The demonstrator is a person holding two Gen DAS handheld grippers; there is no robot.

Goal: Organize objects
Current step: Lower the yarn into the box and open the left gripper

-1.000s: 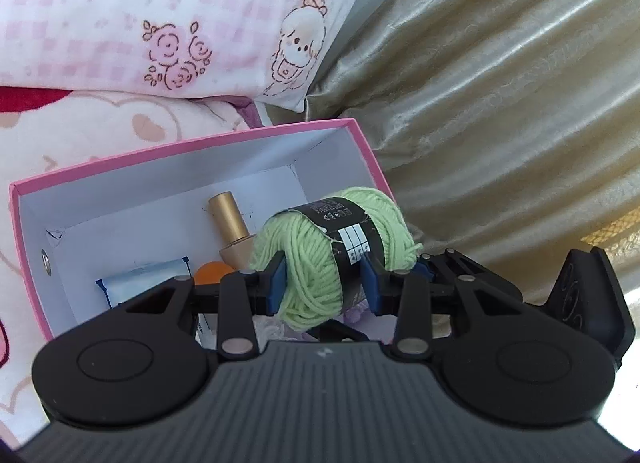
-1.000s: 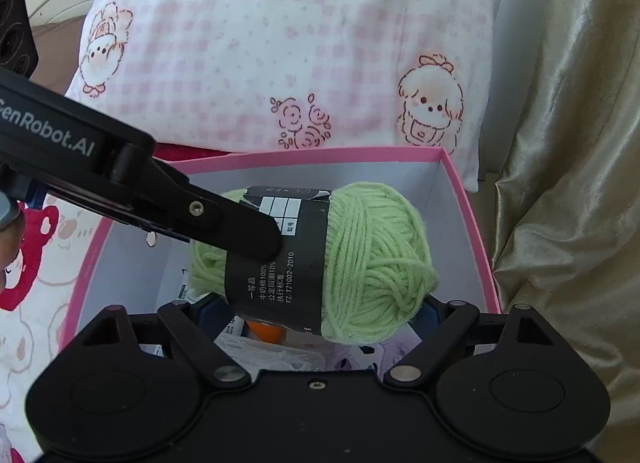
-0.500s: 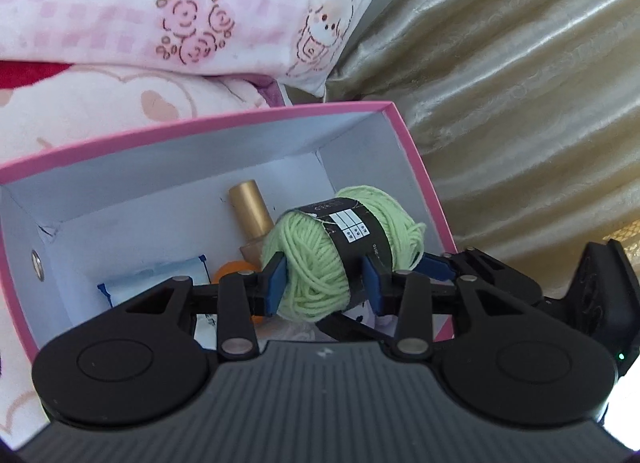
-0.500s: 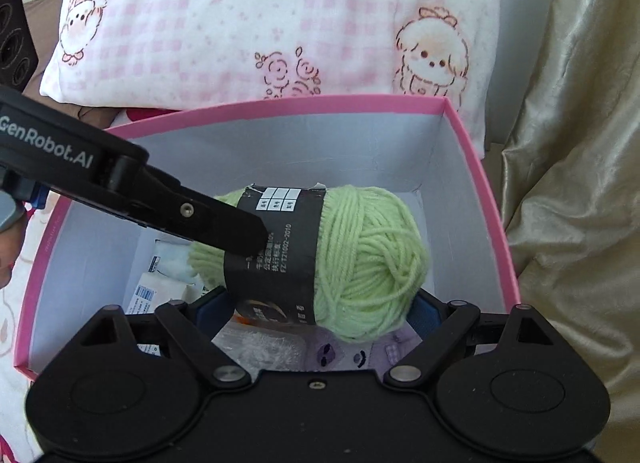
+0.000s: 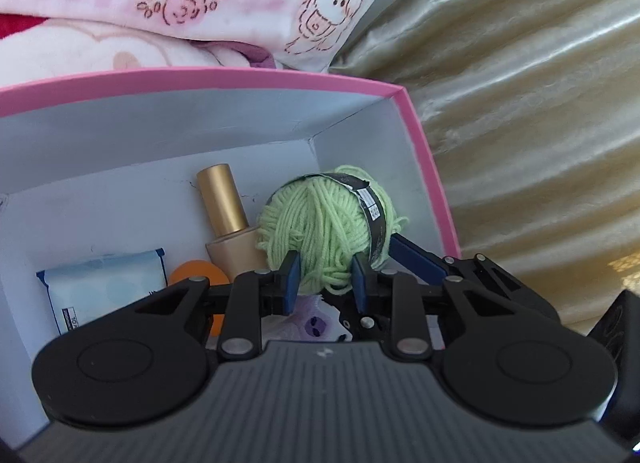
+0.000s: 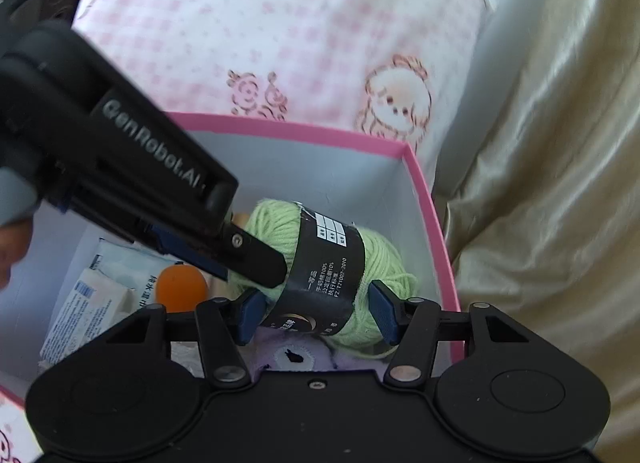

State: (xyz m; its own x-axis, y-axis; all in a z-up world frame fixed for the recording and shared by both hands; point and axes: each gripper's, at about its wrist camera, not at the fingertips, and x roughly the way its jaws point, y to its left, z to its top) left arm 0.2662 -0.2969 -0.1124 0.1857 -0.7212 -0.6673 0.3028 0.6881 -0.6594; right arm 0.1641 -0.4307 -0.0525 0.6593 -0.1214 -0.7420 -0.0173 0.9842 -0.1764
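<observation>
A green yarn ball (image 5: 320,231) with a black paper band sits low inside the pink box (image 5: 280,77), near its right wall. My left gripper (image 5: 325,282) is shut on the near end of the yarn. My right gripper (image 6: 316,315) also holds the yarn ball (image 6: 376,263), its blue pads pressed on both sides by the black band. The left gripper's body (image 6: 120,167) crosses the right wrist view from the upper left. The pink box rim (image 6: 424,191) shows there too.
Inside the box lie a gold-capped bottle (image 5: 224,211), an orange round object (image 5: 196,273), a blue-white tissue pack (image 5: 100,287) and a purple plush item (image 5: 316,323). A pink patterned pillow (image 6: 280,43) is behind the box. Beige curtain fabric (image 5: 540,123) hangs to the right.
Both grippers have lowered the yarn ball from above the rim down into the box's right side. The ball has turned so its end faces the left camera.
</observation>
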